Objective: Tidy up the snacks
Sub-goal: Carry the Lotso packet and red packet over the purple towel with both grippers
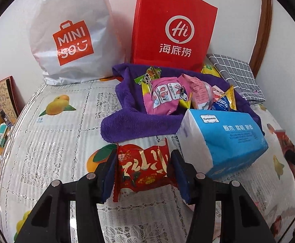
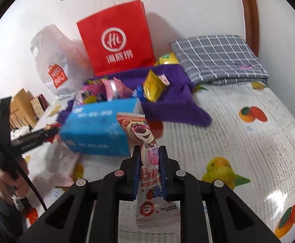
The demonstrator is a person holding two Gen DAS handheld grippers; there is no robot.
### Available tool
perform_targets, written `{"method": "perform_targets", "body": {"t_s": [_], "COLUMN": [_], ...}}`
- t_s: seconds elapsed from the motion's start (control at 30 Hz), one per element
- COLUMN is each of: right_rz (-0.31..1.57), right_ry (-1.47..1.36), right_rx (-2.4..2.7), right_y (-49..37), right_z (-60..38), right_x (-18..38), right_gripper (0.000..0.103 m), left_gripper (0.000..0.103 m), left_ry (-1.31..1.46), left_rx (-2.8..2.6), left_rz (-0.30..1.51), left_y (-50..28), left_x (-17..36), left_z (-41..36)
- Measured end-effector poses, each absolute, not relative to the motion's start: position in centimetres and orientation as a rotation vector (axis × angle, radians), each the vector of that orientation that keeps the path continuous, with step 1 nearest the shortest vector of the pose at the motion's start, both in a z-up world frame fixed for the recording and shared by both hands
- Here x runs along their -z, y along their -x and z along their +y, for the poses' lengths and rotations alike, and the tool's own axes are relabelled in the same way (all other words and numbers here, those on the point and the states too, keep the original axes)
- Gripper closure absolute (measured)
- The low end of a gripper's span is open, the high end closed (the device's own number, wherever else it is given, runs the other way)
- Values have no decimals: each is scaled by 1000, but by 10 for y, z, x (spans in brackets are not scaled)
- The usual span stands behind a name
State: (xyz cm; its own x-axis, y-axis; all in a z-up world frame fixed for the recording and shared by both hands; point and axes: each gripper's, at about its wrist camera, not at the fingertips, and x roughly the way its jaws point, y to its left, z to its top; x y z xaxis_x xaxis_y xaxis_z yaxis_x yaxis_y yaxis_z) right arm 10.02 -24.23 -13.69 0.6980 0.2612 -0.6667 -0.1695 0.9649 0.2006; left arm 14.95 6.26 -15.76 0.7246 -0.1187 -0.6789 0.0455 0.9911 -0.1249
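Note:
My left gripper (image 1: 142, 160) is shut on a red snack packet (image 1: 142, 167) just above the tablecloth, in front of the purple towel (image 1: 127, 125). The towel holds a pile of snacks: a pink packet (image 1: 163, 97), a green-yellow one (image 1: 149, 75) and others. My right gripper (image 2: 149, 151) is shut on a pink Lotso bear snack packet (image 2: 145, 147) and holds it upright in the air. The same pile (image 2: 115, 91) lies on the purple towel (image 2: 175, 107) beyond it. The left gripper shows at the left of the right wrist view (image 2: 36, 137).
A blue tissue pack (image 1: 224, 141) (image 2: 99, 133) lies against the towel's front. A red Haidilao paper bag (image 1: 171, 28) (image 2: 117, 46) and a white Miniso plastic bag (image 1: 70, 32) (image 2: 54, 64) stand at the wall. A folded grey checked cloth (image 2: 218, 56) lies at back right.

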Motion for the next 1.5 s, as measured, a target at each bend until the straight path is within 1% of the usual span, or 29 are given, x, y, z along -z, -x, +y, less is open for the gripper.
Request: {"method": "perform_targets", "body": {"t_s": [0.37, 0.7, 1.03, 1.3, 1.5], "right_rz": [704, 693, 670, 646, 659], "right_ry": [-128, -146, -169, -176, -200], "right_rx": [-231, -234, -199, -204, -212], "right_y": [-98, -110, -135, -156, -176], "right_z": [-231, -222, -225, -225, -226], "right_x": [99, 88, 74, 64, 68], "right_gripper": [86, 86, 86, 86, 86], "left_gripper": [54, 54, 53, 53, 53], "left_ry": [142, 137, 115, 121, 125], "left_rx": [101, 120, 155, 160, 158], "left_rz": [742, 726, 693, 670, 665], "left_y": [-142, -140, -151, -165, -176], "left_x": [135, 108, 84, 75, 74], "left_z": [74, 72, 51, 40, 36]}}
